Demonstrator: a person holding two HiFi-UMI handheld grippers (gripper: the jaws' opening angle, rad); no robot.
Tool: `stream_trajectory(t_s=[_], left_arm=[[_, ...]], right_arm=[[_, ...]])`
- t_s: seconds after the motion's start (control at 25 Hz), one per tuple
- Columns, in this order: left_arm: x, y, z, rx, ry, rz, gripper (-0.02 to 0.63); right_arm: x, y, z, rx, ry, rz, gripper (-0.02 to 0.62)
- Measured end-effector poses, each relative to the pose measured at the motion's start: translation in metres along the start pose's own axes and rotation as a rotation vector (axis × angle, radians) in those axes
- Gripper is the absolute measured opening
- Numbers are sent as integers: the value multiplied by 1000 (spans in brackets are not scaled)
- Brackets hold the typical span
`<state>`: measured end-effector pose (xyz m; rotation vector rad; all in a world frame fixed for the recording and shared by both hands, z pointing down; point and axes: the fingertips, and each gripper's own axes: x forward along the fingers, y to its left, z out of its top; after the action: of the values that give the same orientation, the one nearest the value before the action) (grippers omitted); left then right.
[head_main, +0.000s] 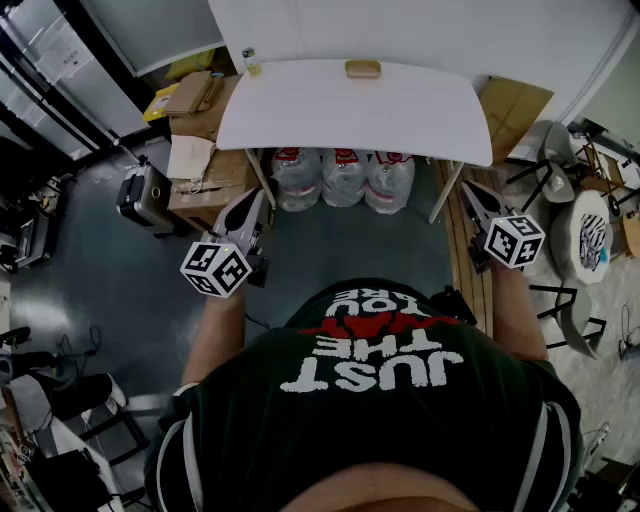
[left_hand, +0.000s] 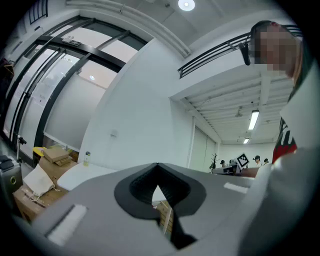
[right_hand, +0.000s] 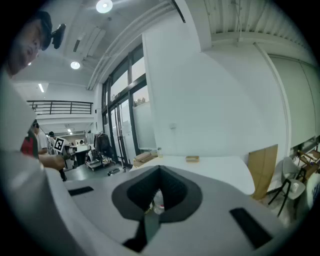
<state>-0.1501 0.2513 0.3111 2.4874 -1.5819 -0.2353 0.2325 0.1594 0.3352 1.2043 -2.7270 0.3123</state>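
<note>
I hold both grippers up in the air, short of a white table (head_main: 400, 120). My left gripper (head_main: 255, 198) points at the table's left front corner with its jaws shut and nothing between them. To the right, my right gripper (head_main: 468, 188) hangs near the table's right leg, also shut and empty. A small tan block (head_main: 363, 68) lies at the table's far edge and a small bottle (head_main: 248, 62) stands at its far left corner. The right gripper view shows the tabletop (right_hand: 220, 167), the block (right_hand: 192, 159) and the bottle (right_hand: 159, 151) beyond the shut gripper (right_hand: 160, 167). The left gripper (left_hand: 157, 165) shows shut in its own view.
Three large water jugs (head_main: 343, 178) stand under the table. Cardboard boxes (head_main: 205, 120) are stacked at its left, with a grey case (head_main: 145, 197) on the floor beside them. A cardboard sheet (head_main: 512, 110) leans at the right, near chairs (head_main: 560, 150) and wooden planks (head_main: 465, 250).
</note>
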Motion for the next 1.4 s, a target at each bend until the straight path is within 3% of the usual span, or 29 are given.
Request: stream_trajectory(t_s=[0.64,1.0,1.4], left_arm=[[-4,23,5,-11,-5,-32,0],[-22,70,10,-12,-2,-43,-1],[-21,130,-4,-60,26,-27,-1]], right_arm=[[19,19,5,-11,10,-16,5],[53,42,16,2,-15,-62,6],[97,46,6,2,29,-89,6]])
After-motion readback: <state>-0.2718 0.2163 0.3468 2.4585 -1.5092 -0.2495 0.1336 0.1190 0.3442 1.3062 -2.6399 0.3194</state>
